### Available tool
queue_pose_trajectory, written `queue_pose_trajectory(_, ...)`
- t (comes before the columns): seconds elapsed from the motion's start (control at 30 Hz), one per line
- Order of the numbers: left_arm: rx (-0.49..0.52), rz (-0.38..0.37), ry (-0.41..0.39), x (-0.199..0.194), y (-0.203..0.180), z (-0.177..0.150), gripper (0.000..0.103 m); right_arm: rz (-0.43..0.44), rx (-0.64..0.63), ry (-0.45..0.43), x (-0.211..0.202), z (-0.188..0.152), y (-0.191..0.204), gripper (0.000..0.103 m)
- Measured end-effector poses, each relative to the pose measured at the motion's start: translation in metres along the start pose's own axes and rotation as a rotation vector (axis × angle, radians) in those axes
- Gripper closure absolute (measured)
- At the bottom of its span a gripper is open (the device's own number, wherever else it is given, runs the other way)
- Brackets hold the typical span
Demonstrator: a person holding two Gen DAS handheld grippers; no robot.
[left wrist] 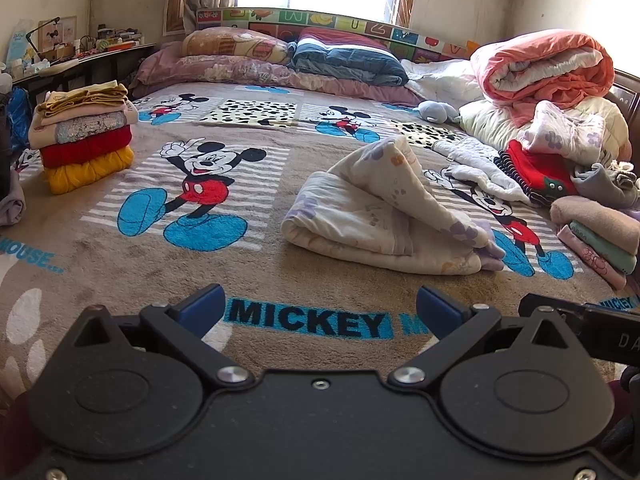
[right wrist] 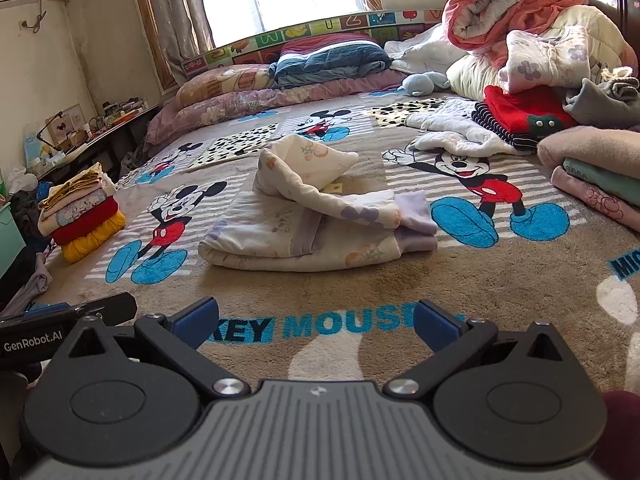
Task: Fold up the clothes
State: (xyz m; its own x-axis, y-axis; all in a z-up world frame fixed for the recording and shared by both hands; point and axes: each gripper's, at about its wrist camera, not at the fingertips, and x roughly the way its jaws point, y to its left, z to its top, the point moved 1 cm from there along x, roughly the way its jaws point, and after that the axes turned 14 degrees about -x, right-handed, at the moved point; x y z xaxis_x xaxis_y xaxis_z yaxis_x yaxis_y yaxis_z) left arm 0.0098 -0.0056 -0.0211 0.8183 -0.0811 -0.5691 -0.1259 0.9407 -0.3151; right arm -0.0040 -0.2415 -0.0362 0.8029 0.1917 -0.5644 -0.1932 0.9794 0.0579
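A cream padded garment with purple flowers (left wrist: 384, 216) lies partly folded on the Mickey Mouse bedspread (left wrist: 280, 280), one flap standing up; it also shows in the right wrist view (right wrist: 316, 224). My left gripper (left wrist: 320, 308) is open and empty, low over the bedspread, short of the garment. My right gripper (right wrist: 316, 320) is open and empty, also near the bed's front edge. A pile of unfolded clothes (left wrist: 560, 160) lies at the right, with a red knit piece (right wrist: 520, 114) in it.
A stack of folded clothes (left wrist: 86, 136) stands at the left (right wrist: 82, 216). Another folded stack (left wrist: 600, 236) lies at the right edge (right wrist: 600, 188). Pillows (left wrist: 240, 56) and rolled quilts (left wrist: 548, 68) fill the back. A cluttered desk (left wrist: 80, 56) stands left.
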Motion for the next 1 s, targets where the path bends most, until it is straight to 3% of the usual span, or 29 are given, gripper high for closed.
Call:
queue_pose_trajectory(0.23, -0.005, 0.002, 0.001, 0.008, 0.001, 0.006, 0.000, 0.015, -0.005, -0.033, 0.006, -0.001, -0.004, 0.000)
queue_pose_trajectory(0.57, -0.029, -0.065, 0.036, 0.037, -0.003, 0.025, 0.000, 0.038, -0.010, -0.093, 0.026, 0.006, -0.017, 0.000)
queue_pose_trajectory(0.73, 0.050, -0.097, -0.040, 0.055, -0.011, 0.026, 0.000, 0.060, -0.015, -0.108, 0.048, 0.007, -0.031, 0.000)
queue_pose_trajectory(1.0, 0.183, -0.085, -0.030, 0.097, -0.016, 0.027, 0.000, 0.048, -0.005, -0.072, 0.099, 0.010, -0.062, 0.000)
